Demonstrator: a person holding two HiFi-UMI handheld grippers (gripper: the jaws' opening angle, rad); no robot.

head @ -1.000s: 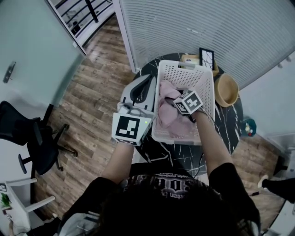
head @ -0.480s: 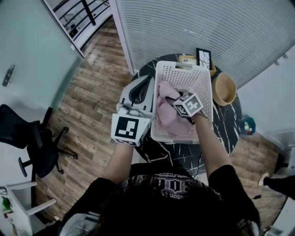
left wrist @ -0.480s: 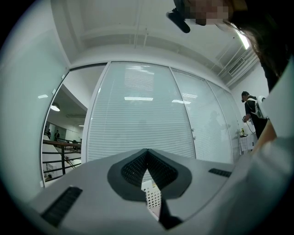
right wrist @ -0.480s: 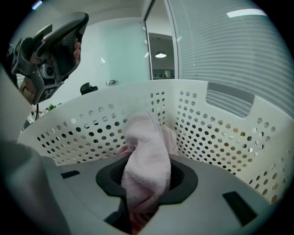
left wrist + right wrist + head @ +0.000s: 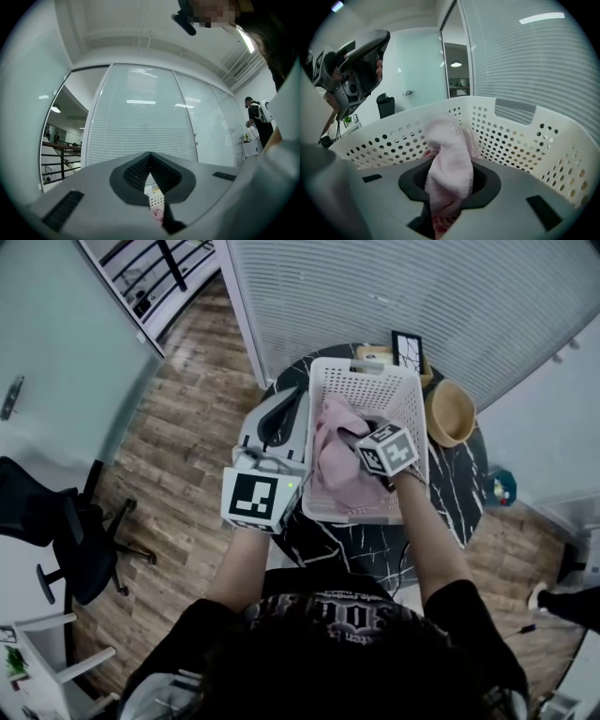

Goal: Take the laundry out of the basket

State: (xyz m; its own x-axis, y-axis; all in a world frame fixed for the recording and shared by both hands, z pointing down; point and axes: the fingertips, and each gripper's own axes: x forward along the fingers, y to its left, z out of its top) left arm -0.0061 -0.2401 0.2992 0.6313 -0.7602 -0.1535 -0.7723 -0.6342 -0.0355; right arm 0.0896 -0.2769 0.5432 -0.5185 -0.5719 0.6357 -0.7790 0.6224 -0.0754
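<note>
Pink terry cloth (image 5: 450, 159) rises in a bunch from the white perforated basket (image 5: 375, 381). It is pinched between the jaws of the right gripper (image 5: 448, 206), which have just been closing on it, and the rest of the fabric lies heaped inside. The left gripper (image 5: 150, 155) is held just beside the basket's left wall, its jaw tips together with nothing between them. The basket stands on a round dark marble table (image 5: 455, 498), with a wooden bowl (image 5: 448, 413) close beside it.
</note>
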